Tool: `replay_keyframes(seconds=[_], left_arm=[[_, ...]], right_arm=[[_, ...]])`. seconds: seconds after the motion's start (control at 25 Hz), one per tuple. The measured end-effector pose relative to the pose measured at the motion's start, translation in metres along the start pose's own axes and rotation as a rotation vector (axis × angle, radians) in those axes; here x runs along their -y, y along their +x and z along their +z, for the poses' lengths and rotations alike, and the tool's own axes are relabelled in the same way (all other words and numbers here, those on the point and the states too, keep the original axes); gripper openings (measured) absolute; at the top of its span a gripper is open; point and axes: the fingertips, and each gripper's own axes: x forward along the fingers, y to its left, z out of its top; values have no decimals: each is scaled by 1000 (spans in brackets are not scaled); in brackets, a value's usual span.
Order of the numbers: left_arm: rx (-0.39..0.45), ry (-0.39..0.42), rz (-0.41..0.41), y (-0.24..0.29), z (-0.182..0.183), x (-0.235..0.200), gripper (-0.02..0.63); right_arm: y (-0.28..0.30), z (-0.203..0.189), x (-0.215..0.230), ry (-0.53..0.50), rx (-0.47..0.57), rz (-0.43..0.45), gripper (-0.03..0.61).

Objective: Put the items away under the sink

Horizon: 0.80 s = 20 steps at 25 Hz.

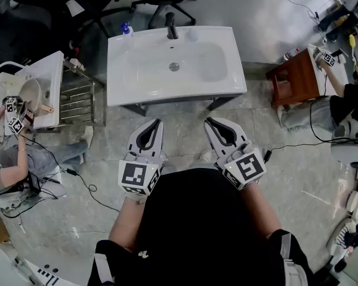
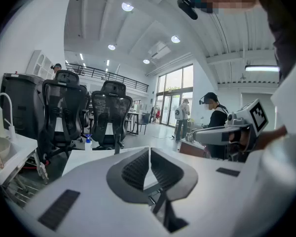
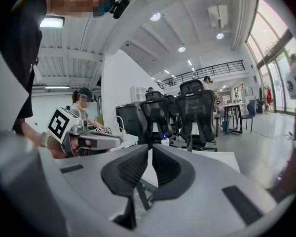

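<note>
Holding short of sink (image 1: pixel 122 88) | left gripper (image 1: pixel 154 123), right gripper (image 1: pixel 210 122): jaws closed together, empty | spray bottle (image 1: pixel 126 30): sink's rear-left corner | small in view, apparently light, smooth plastic; grip mid-body, below trigger

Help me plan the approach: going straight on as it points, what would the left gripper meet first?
Probably the sink: the left gripper, shut and empty, aims at its front rim with nothing between. Height is unclear, so it might pass just over the rim.
</note>
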Motion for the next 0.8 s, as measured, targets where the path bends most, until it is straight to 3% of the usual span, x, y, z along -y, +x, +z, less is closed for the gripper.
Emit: replay_keyframes(seconds=[0.28,0.56,0.8], left_arm=[[9,-11,10,-10,-1,-13,26],[16,-19,6,-30,-7,-43,26],[7,-11,-66,-57,-13,-74,25]], right_arm=[[8,0,-12,-8,-5,1,43],[30,1,-24,68,10,-51,43],[64,-3,-56,73,1,-62,43]])
